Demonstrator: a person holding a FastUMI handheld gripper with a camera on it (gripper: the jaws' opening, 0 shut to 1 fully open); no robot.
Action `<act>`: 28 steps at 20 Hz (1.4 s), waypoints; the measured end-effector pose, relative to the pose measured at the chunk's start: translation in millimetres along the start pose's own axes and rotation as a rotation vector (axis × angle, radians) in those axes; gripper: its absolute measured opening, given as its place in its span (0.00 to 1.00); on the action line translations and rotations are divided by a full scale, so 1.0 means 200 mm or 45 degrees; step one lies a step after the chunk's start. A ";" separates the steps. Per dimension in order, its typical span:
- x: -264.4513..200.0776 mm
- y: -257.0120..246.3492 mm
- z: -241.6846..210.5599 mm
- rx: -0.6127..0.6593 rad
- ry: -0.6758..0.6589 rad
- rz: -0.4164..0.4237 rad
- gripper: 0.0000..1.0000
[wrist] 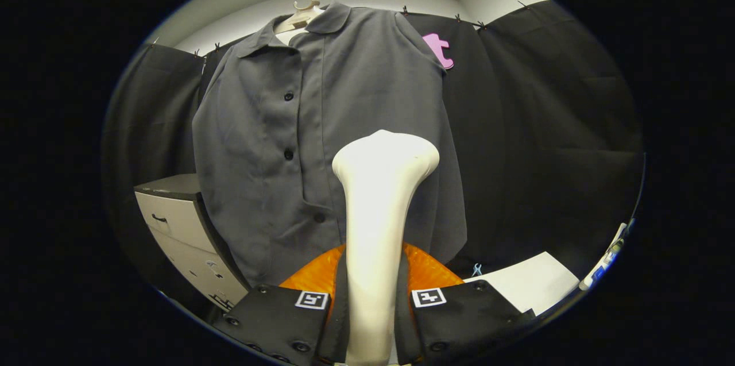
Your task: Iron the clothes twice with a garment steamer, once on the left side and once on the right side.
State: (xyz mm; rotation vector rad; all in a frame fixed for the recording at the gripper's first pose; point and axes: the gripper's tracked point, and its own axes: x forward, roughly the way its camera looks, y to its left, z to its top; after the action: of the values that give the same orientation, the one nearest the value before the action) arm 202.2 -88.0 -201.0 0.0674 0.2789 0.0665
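A white garment steamer stands upright between my fingers, its handle pinched on both sides and its wide head pointing at the garment. My gripper is shut on it. Beyond the head hangs a dark grey button-up shirt on a pale hanger or mannequin neck. The steamer head sits in front of the shirt's lower right panel, just right of the button line. I cannot tell whether the head touches the cloth.
A white drawer cabinet with a dark top stands to the left of the shirt, low down. A white tabletop lies to the lower right, with small items at its far edge. Black cloth walls enclose the booth.
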 end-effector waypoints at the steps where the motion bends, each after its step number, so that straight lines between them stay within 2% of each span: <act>1: -0.01 0.01 -0.04 0.004 0.012 0.005 0.39; 6: -0.04 0.04 -0.25 -0.055 0.093 0.036 0.39; 14: -0.15 0.02 -0.48 -0.031 0.189 0.025 0.39; 21: -0.41 0.05 -0.26 0.015 0.069 -0.012 0.39; 28: -0.75 0.18 0.08 -0.044 -0.054 -0.037 0.39</act>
State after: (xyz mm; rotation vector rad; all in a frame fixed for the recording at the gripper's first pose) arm 59.8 -63.5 -142.6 0.0306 0.2363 0.0412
